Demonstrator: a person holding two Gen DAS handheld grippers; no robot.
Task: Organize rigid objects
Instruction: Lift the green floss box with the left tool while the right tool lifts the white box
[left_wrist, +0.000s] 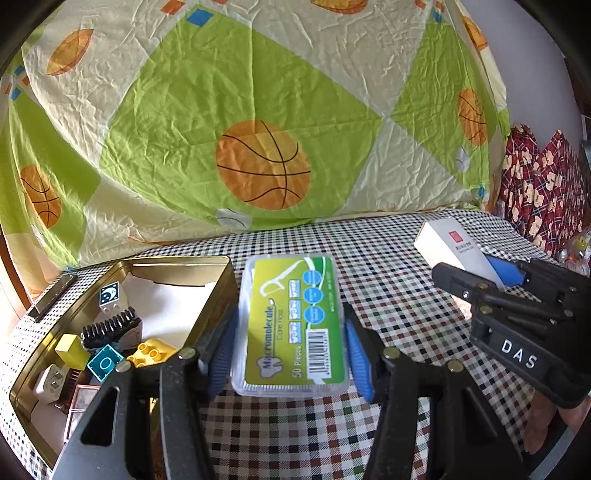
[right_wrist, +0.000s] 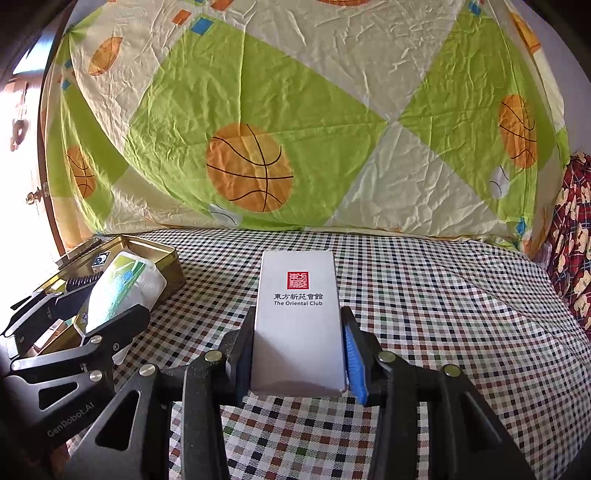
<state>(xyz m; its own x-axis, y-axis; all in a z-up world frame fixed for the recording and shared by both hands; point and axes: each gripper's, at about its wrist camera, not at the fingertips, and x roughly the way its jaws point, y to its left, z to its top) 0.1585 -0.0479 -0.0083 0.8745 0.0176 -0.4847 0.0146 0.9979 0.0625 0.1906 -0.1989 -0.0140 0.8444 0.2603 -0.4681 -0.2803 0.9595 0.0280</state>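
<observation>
My left gripper (left_wrist: 288, 354) is shut on a clear floss-pick case with a green label (left_wrist: 291, 317), held just right of the open gold tin (left_wrist: 221, 273). The same case (right_wrist: 122, 291) and the left gripper (right_wrist: 110, 325) show at the left of the right wrist view, by the tin (right_wrist: 173, 258). My right gripper (right_wrist: 295, 354) is shut on a white box printed "The Oriental Club" (right_wrist: 299, 317), held above the checked cloth. It shows in the left wrist view as the box (left_wrist: 450, 243) in the right gripper (left_wrist: 491, 273).
The tin holds a black comb (left_wrist: 110, 326), yellow bricks (left_wrist: 149, 352), teal tiles (left_wrist: 104, 363) and white paper (left_wrist: 173, 306). A checked cloth (right_wrist: 443, 314) covers the table. A basketball-print sheet (right_wrist: 295, 129) hangs behind. Red patterned fabric (left_wrist: 535, 184) lies at the right.
</observation>
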